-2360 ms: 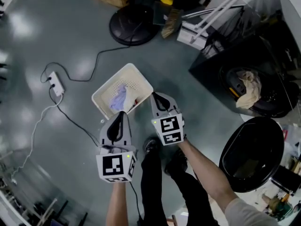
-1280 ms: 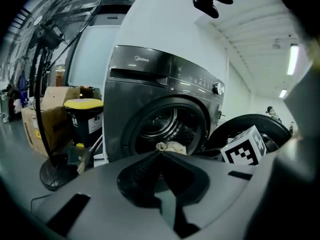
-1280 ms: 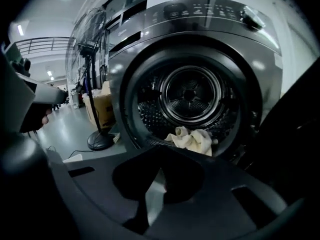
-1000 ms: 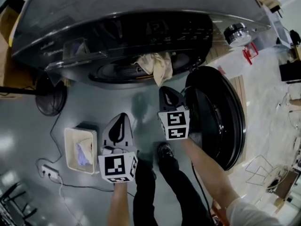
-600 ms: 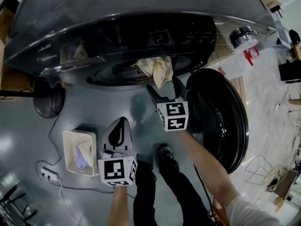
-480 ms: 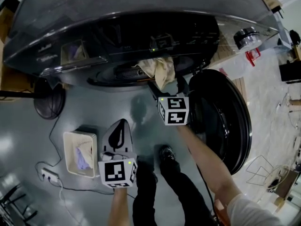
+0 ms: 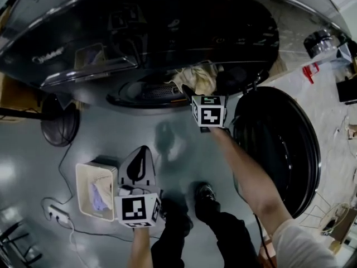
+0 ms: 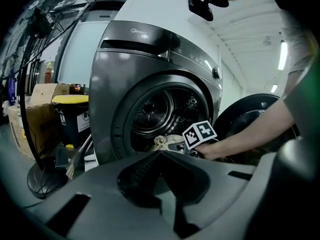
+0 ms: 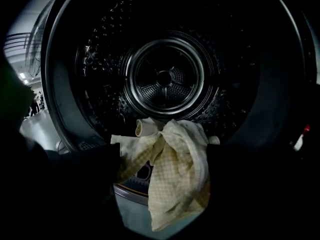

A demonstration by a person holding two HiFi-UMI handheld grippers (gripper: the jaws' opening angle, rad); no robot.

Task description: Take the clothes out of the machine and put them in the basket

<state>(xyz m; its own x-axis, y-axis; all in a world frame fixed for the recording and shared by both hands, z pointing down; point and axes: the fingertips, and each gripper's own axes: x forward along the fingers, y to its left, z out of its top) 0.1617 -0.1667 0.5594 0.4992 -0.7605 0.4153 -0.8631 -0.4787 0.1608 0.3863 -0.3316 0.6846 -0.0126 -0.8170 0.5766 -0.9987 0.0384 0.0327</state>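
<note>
Place: workshop or test hall
Floor: bare glossy grey floor (image 7: 28,172), power strip (image 7: 57,215) lying loose
Ceiling: high, white, strip lights (image 8: 285,54)
Clutter: cardboard box (image 8: 27,116) and pedestal fan (image 8: 50,14) beside freestanding washing machine (image 8: 145,74)

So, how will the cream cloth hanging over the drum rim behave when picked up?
Probably floppy: the cream cloth drapes in soft folds over the drum rim. Likely light, as it looks thin. Its loose end may trail.

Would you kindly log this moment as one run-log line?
right tool: jaws just opened, around cream cloth at washer, no grip | left tool: shut, empty
</note>
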